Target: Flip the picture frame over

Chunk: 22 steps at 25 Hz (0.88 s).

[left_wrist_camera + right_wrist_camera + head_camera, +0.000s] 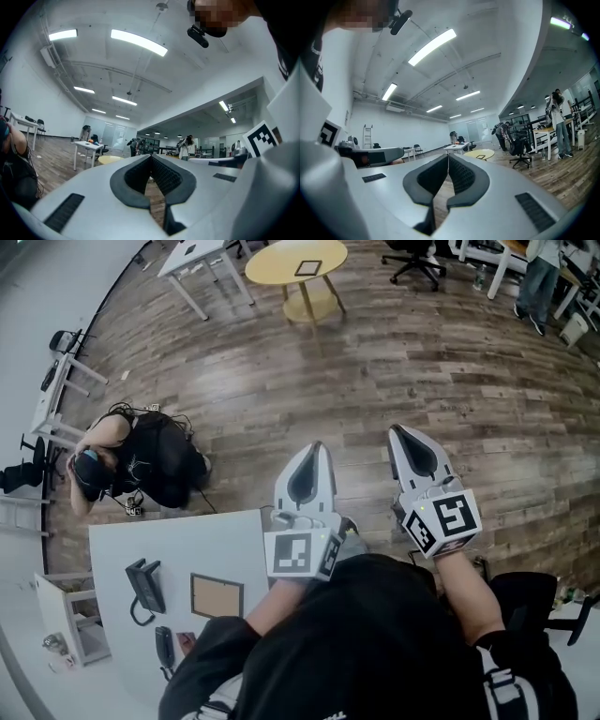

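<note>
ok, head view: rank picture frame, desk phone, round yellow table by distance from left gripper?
From the left gripper:
1. picture frame, on the white table, lower left.
2. desk phone, further left on that table.
3. round yellow table, far across the floor.

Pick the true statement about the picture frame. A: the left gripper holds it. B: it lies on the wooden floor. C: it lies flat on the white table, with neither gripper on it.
C: the picture frame lies flat on the white table, while the left gripper and right gripper, both shut and empty, point out over the wooden floor.
</note>
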Each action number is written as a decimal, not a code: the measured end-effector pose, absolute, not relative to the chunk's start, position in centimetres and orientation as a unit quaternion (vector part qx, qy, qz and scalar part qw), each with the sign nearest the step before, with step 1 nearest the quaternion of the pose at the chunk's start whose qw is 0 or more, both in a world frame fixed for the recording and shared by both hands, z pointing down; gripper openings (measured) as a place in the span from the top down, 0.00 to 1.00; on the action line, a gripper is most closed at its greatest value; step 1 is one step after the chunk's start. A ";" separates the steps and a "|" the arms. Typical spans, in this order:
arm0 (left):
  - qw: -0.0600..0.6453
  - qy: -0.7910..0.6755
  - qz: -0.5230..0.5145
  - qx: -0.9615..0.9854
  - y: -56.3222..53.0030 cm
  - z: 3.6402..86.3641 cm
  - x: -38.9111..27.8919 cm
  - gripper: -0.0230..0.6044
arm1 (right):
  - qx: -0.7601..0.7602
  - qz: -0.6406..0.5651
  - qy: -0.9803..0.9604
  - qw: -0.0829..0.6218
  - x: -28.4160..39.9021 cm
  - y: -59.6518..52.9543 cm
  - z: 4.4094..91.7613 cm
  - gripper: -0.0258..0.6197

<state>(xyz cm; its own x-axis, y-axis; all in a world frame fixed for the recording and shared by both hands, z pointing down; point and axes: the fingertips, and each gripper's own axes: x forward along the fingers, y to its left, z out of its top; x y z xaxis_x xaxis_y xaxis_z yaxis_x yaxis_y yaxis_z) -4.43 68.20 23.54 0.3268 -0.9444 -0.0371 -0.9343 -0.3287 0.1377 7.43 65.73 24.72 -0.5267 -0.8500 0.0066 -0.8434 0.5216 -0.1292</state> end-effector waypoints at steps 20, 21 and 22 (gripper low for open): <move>0.040 -0.605 -0.044 0.794 53.7 23.0 -7.3 0.93 | -0.474 -0.064 0.877 0.035 5.4 50.4 24.4 0.93; 0.037 -0.605 -0.045 0.794 52.6 22.9 -6.8 0.93 | -0.474 -0.066 0.878 0.036 5.8 49.4 24.5 0.93; 0.033 -0.604 -0.045 0.795 51.5 22.8 -6.3 0.93 | -0.473 -0.066 0.878 0.038 6.3 48.3 24.6 0.93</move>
<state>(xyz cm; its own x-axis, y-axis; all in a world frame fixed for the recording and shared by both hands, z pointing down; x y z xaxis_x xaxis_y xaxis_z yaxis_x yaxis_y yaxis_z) -6.33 51.50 22.83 0.2661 -0.9635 -0.0306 -0.9575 -0.2678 0.1068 6.26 48.30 24.56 -0.5505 -0.8348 -0.0045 -0.8248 0.5446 -0.1521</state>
